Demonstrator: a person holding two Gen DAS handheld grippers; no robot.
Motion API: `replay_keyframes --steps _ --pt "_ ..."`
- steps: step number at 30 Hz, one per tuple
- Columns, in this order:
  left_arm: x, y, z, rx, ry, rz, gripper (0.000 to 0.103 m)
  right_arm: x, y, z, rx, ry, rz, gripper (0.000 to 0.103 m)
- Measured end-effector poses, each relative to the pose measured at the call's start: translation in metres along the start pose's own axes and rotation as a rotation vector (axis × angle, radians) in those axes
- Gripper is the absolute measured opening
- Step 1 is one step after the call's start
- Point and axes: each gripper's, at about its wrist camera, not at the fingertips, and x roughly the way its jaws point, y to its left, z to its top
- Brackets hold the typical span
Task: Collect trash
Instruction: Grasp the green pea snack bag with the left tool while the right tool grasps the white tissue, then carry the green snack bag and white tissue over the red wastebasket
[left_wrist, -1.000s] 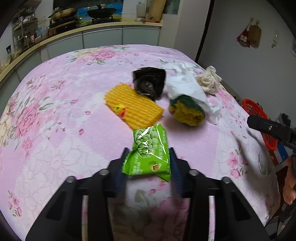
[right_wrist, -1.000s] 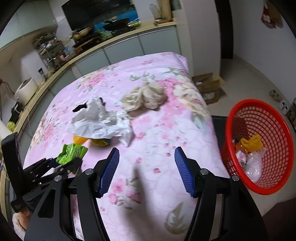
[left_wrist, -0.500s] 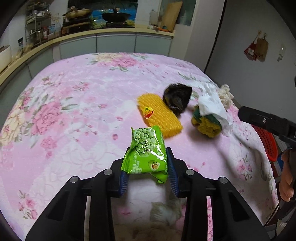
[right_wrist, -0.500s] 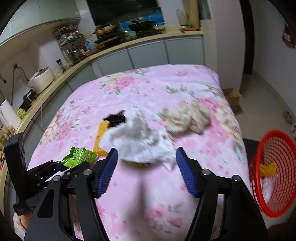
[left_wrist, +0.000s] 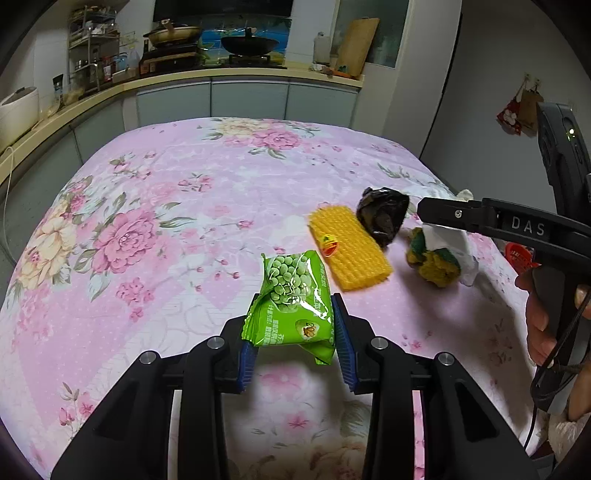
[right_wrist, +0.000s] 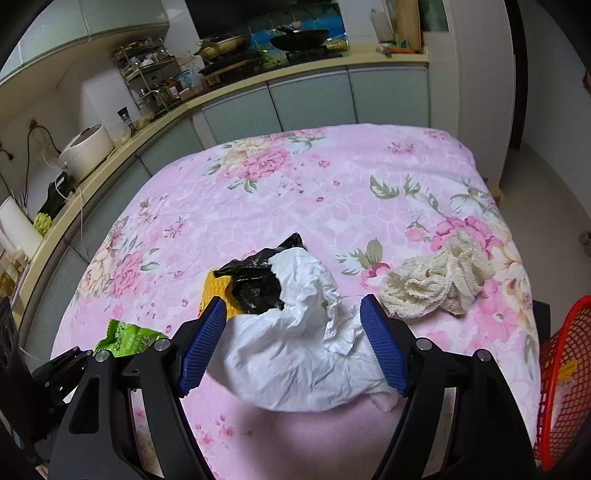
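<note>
Left wrist view showed the left gripper (left_wrist: 295, 334) low in the centre of the frame, its blue pads clamped narrowly on a green pea snack packet (left_wrist: 293, 301) that stood lifted off the pink floral tablecloth (left_wrist: 155, 206). Right of centre lay a yellow foam fruit net (left_wrist: 349, 249) flat on the cloth, with a crumpled black plastic bag (left_wrist: 384, 216) touching its far right corner. Further right sat a yellow-and-green scouring sponge (left_wrist: 436, 264) partly under a white paper (left_wrist: 448, 240). Along the right edge the other gripper's black arm reached across above that paper, held by a hand (left_wrist: 543, 321). Right wrist view showed the right gripper (right_wrist: 293, 341) in the lower middle, jaws wide and opening, with the crumpled white paper (right_wrist: 303, 343) between the blue pads, neither pad pressing on it. The black bag (right_wrist: 255, 284) lay just beyond the paper, touching it, and a strip of the yellow net (right_wrist: 214, 291) peeked out at its left. A cream knitted cloth (right_wrist: 436, 282) lay on the table to the right of centre, apart from the paper. At the right edge stood a red mesh basket (right_wrist: 565, 376) beside the table, with something yellow and pale inside. At lower left the green packet (right_wrist: 127, 338) showed again, held in the left gripper.
</note>
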Motion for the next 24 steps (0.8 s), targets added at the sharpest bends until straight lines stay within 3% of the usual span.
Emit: replay_keyframes --steps 1,6,12,24 --pt "0.001 0.001 0.0 -0.003 0.001 0.001 0.035 0.001 0.0 0.0 -0.003 0.0 0.001 0.071" --pt "0.001 0.002 0.0 -0.007 0.004 0.004 0.035 0.008 -0.004 -0.002 -0.006 0.034 0.01 0.038" --pt "-0.002 0.001 0.001 -0.004 -0.004 0.015 0.035 0.0 -0.006 -0.004 -0.019 0.007 -0.002 0.017" --pt "-0.022 -0.005 0.007 0.012 -0.047 0.032 0.035 -0.054 -0.004 -0.004 -0.045 -0.107 -0.009 0.013"
